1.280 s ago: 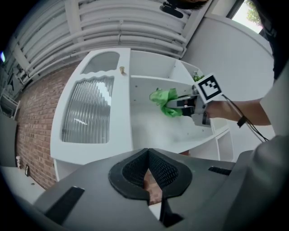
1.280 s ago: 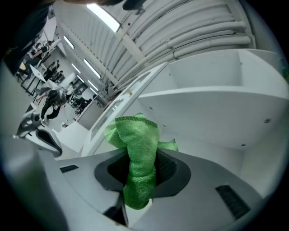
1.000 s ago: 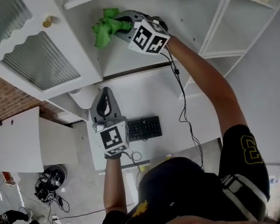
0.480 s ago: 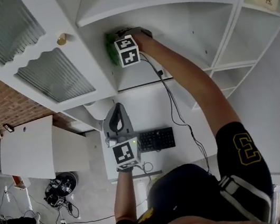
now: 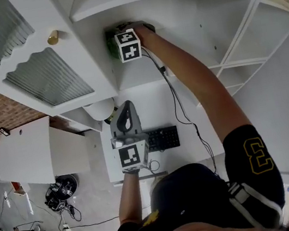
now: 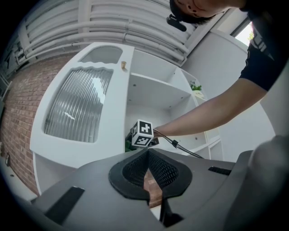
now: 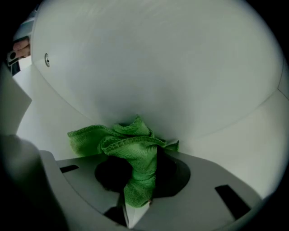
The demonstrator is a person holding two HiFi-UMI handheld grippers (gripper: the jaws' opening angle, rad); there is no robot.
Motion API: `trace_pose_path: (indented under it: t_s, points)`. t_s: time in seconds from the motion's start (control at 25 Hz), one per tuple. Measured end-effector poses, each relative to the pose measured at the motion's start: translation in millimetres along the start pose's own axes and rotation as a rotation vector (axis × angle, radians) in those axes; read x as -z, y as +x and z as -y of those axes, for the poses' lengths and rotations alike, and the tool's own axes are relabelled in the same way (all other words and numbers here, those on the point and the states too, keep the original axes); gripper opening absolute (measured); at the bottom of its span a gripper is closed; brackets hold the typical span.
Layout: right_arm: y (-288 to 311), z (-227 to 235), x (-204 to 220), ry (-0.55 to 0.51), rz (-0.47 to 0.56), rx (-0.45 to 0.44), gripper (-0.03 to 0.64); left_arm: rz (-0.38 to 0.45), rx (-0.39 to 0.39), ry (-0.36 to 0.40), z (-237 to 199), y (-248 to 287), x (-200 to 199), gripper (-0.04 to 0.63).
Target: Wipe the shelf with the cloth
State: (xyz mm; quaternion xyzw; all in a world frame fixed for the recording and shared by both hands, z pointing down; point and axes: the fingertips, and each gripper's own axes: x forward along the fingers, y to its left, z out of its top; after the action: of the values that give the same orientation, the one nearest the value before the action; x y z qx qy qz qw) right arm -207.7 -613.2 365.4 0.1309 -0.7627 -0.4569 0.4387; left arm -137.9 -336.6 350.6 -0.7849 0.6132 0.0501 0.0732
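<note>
The right gripper (image 5: pixel 119 36) has run its stroke leftward. A second ago it worked out in the open middle of the shelf (image 5: pixel 184 27), with the green microfibre cloth (image 7: pixel 122 140) bunched in plain sight to its left. For the last half second it has sat tucked into the left end of that compartment, hard by the side panel behind the ribbed-glass cabinet door (image 5: pixel 43 74). From the head view only a sliver of green shows past the marker cube. I judge this pass has reached the corner, so the next stroke probably has to reverse and cover the stretch to the right, which looks untouched from here.

The right gripper's fingers are clenched on a fold of the cloth. The rest of it spills forward in a crumpled wad, looped edges showing, and is pressed against the white surface where two panels meet. It looks soft and clean, with no visible dirt.

The left gripper (image 6: pixel 148 153) hangs low over the white worktop (image 5: pixel 186 99), just beside the black keyboard (image 5: pixel 161 138). Its fingers are pressed together on nothing and take no part in the wiping.
</note>
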Motion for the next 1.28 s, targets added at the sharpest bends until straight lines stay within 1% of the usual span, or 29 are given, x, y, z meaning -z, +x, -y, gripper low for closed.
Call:
trace_pose_path:
  t_s: [0.16, 0.28, 0.44, 0.56, 1.08, 1.28]
  points:
    - [0.7, 1.9, 2.3, 0.042, -0.045, 0.032, 0.084, -0.002, 0.014, -0.001, 6.7, 4.4, 6.2, 0.018]
    - [0.8, 0.9, 2.8, 0.073, -0.059, 0.049, 0.081, -0.017, 0.021, 0.008, 10.8, 5.0, 10.9, 0.018]
    - [0.7, -1.6, 5.8, 0.096, -0.065, 0.034, 0.08, -0.038, 0.033, 0.012, 14.5, 6.6, 17.8, 0.018]
    - [-0.7, 0.9, 8.9, 0.099, -0.067, 0.025, 0.078, -0.036, 0.038, -0.005, 15.7, 8.6, 20.5, 0.018]
    - [-13.5, -2.7, 33.7, 0.128, -0.098, 0.034, 0.075, -0.061, 0.078, -0.004, 34.7, 7.7, 30.9, 0.018]
    - [-18.7, -3.7, 44.0, 0.141, -0.12, 0.036, 0.075, -0.055, 0.085, 0.004, 35.2, 7.6, 28.9, 0.018]
